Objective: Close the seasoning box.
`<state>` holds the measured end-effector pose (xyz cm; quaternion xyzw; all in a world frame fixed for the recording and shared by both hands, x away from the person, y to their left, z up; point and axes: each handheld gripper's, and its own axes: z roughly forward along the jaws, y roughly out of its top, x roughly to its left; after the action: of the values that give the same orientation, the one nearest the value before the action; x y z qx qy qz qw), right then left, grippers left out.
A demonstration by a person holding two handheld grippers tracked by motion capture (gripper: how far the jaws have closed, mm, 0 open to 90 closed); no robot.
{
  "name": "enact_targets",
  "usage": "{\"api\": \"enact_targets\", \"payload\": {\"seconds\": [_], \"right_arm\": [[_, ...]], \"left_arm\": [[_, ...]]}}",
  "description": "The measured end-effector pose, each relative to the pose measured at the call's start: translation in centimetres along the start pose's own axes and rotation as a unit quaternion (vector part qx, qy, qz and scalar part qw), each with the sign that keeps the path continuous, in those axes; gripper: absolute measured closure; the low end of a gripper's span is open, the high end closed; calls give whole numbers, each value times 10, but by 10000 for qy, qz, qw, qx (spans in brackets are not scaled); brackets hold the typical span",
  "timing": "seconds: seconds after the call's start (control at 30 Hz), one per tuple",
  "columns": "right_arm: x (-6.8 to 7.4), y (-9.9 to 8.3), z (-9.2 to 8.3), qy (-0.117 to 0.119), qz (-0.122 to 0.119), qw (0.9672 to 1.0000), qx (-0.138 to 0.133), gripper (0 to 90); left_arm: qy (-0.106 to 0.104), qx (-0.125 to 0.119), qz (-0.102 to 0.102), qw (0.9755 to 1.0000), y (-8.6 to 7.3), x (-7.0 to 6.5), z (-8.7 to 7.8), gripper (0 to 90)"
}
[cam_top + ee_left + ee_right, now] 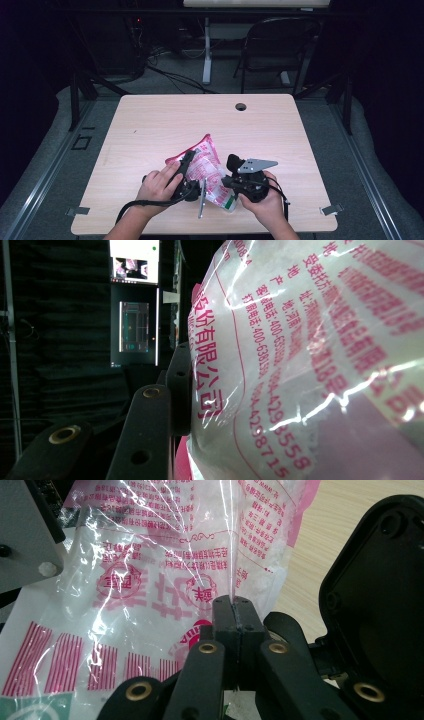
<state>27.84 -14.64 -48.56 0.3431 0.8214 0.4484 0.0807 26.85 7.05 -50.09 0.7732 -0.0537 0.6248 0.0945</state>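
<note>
Bag (pixel 207 172) btwn 2 tongs: L tongs (pixel 186 165) clamp side, R tongs (pixel 233 611) pinch film.

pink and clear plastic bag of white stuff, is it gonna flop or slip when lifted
The pink-printed clear plastic bag of white granules will probably sag, since its film is creased and bulges loosely. The glossy film shows glare, so it may be slippery. The right hand-held gripper pinches only a thin fold of film, which could pull free.
</note>
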Motion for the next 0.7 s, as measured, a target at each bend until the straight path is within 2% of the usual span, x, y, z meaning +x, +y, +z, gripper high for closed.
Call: {"api": "enact_targets", "payload": {"seconds": [0.47,0.7], "right_arm": [[1,-1,3,0,-6,10000,27,900],[1,-1,4,-3,-10,10000,52,900]], "left_arm": [[30,0,64,10000,0,1,-1,637],[8,-5,26,10000,0,1,-1,637]]}}
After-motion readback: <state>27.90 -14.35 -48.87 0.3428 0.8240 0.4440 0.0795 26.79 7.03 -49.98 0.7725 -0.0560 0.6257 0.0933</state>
